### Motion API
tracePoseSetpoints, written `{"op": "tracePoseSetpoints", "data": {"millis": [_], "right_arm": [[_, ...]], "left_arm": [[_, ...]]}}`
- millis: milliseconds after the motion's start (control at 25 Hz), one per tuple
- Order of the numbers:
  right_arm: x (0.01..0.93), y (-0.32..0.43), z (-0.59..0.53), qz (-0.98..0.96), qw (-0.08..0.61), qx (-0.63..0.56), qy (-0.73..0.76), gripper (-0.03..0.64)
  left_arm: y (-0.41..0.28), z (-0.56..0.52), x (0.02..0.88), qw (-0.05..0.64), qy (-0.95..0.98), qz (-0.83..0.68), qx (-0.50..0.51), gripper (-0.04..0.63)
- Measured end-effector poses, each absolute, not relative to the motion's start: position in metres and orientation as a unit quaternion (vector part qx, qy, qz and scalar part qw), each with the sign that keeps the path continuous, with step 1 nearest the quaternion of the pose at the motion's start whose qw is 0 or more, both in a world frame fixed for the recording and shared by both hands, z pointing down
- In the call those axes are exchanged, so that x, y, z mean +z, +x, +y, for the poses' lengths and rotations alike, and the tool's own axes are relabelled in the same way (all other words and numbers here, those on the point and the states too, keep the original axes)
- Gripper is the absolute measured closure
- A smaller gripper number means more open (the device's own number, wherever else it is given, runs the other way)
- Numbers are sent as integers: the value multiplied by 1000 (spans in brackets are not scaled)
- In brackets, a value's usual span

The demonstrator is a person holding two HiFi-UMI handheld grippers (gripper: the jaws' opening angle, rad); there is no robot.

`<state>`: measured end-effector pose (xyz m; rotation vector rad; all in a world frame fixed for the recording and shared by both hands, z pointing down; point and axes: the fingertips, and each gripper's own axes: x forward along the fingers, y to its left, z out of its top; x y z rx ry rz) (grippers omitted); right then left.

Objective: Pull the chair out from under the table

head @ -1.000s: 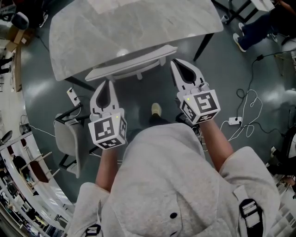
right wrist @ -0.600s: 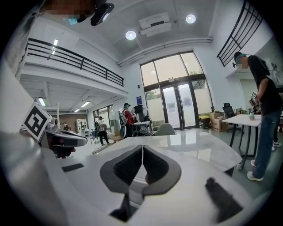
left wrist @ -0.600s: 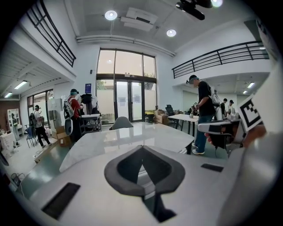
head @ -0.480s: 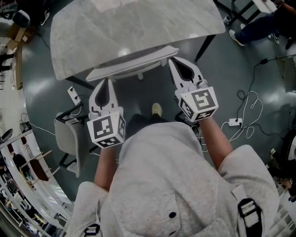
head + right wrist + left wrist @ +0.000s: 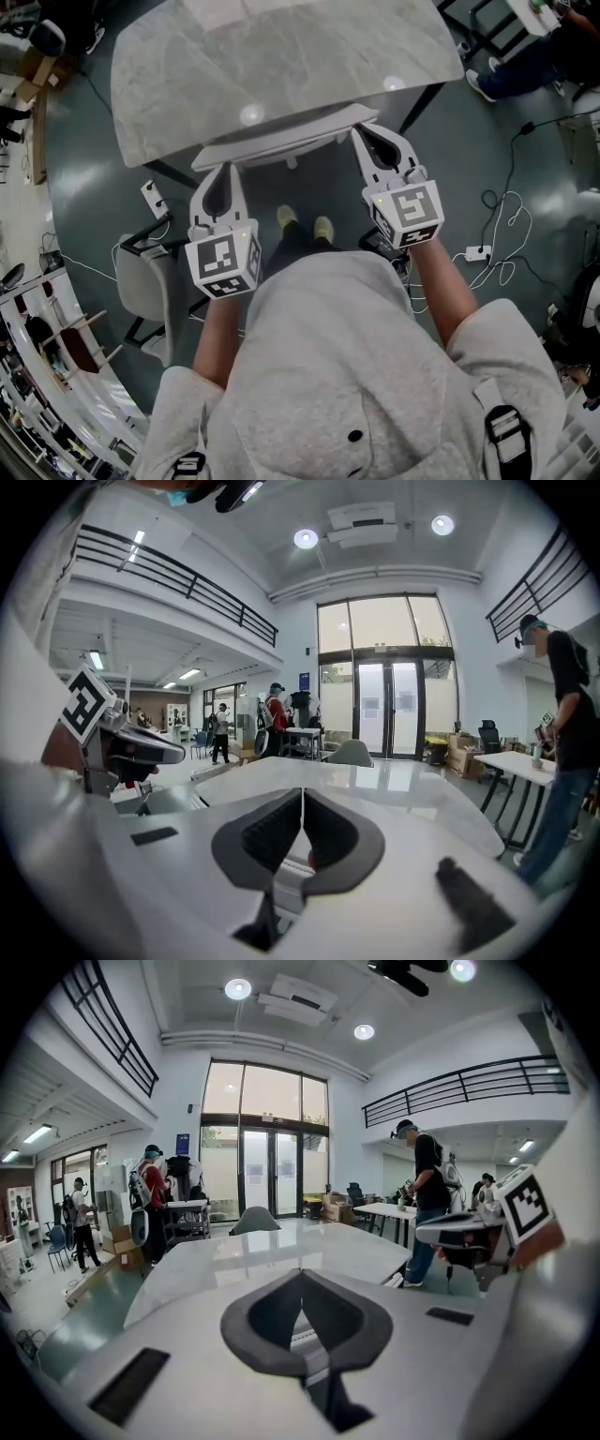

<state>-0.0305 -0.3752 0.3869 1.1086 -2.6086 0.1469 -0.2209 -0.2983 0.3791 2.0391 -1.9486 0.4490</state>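
Note:
The white chair (image 5: pixel 281 141) is tucked under the near edge of the marble table (image 5: pixel 281 56); only the top rail of its back shows in the head view. My left gripper (image 5: pixel 222 169) is shut and empty, its tips just below the left end of that rail. The right gripper (image 5: pixel 360 129), also shut and empty, has its tips beside the rail's right end. I cannot tell whether either touches the chair. In the left gripper view the shut jaws (image 5: pixel 301 1275) point over the tabletop (image 5: pixel 281 1251). The right gripper view shows its own jaws (image 5: pixel 302 791) closed the same way.
A grey chair (image 5: pixel 141 291) stands on the floor to my left. Cables (image 5: pixel 502 220) and a power strip (image 5: pixel 475 251) lie on the right, near a dark table leg (image 5: pixel 422 98). My feet (image 5: pixel 305 223) are between the grippers. Several people stand far off beyond the table (image 5: pixel 417 1194).
Both grippers have edged forward toward the chair's back rail. A second foot has come into view between them. The jaws stay shut.

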Motion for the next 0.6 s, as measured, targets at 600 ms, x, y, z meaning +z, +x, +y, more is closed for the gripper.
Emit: {"op": "tracePoseSetpoints", "data": {"millis": [600], "right_arm": [[494, -43, -390, -868, 452, -84, 185, 448]], "left_arm": [[-230, -323, 487, 125, 796, -430, 407, 330]]}}
